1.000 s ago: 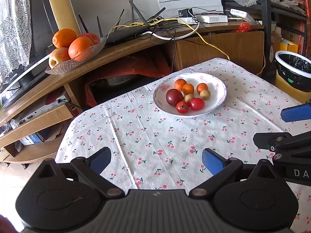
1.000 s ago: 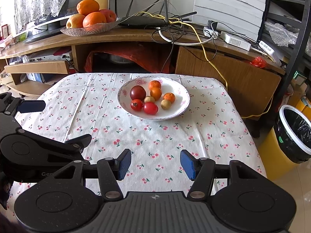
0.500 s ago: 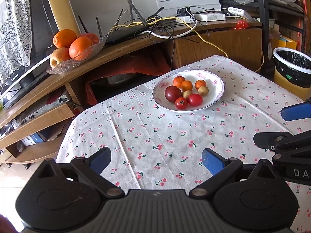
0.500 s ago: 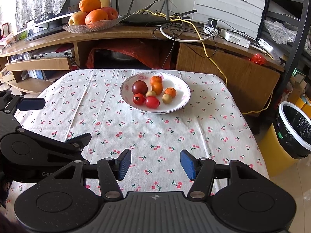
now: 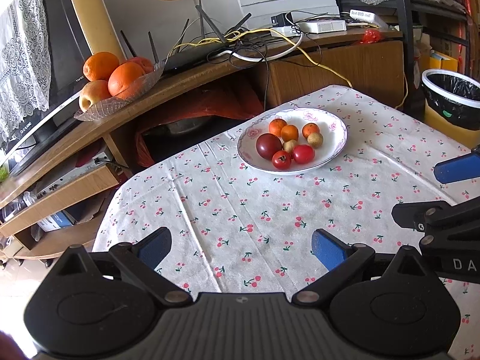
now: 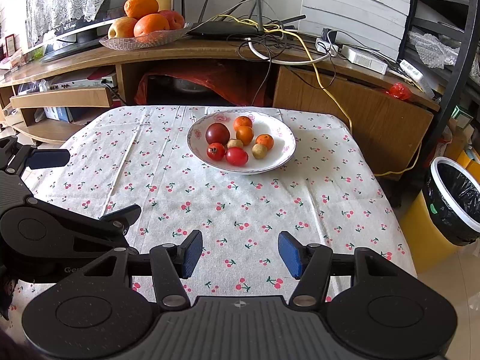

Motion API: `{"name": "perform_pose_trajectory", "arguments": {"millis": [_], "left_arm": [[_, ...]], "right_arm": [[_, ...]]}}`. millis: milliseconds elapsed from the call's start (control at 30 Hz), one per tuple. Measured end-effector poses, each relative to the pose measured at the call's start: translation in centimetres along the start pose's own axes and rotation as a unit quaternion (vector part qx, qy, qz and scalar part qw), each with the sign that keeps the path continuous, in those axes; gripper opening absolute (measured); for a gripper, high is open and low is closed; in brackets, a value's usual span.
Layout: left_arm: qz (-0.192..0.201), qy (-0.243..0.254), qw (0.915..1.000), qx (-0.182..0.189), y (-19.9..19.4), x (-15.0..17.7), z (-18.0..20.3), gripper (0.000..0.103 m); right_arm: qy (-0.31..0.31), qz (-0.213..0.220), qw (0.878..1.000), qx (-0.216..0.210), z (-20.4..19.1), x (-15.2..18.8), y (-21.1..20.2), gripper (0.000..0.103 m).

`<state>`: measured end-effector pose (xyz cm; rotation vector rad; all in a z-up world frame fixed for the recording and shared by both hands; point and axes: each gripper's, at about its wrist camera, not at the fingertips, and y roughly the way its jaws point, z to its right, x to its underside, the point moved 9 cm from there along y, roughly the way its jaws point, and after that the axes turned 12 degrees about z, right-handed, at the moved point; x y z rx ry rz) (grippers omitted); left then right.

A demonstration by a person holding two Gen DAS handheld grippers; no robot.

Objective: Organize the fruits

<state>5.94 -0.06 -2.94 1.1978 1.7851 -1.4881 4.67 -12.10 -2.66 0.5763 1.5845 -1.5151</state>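
Note:
A white flowered plate (image 5: pixel 336 150) (image 6: pixel 282 156) stands at the far side of the table on a cherry-print cloth (image 5: pixel 240 210). It holds a dark plum (image 5: pixel 268 145), two red tomatoes, three small oranges (image 6: pixel 244 135) and two small brown fruits. My left gripper (image 5: pixel 240 247) is open and empty over the near part of the cloth. My right gripper (image 6: pixel 240 253) is open and empty, well short of the plate. Each gripper shows at the edge of the other's view.
A glass dish (image 5: pixel 120 102) (image 6: pixel 144 40) with big oranges and apples sits on the wooden TV stand (image 6: pixel 180 54) behind the table, beside routers and tangled cables. A bin with a black liner (image 6: pixel 456 201) stands on the floor at the right.
Both grippers have drawn back and risen a little from the plate, which sits farther off and higher in both views. Their jaws stay open as before.

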Motion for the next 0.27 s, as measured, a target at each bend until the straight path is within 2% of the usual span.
{"name": "perform_pose_trajectory", "arguments": {"millis": [267], "left_arm": [[0.009, 0.009, 0.9999, -0.004, -0.11, -0.14, 0.02, 0.103]], "right_arm": [[0.001, 0.0, 1.0, -0.001, -0.04, -0.08, 0.11, 0.053]]}}
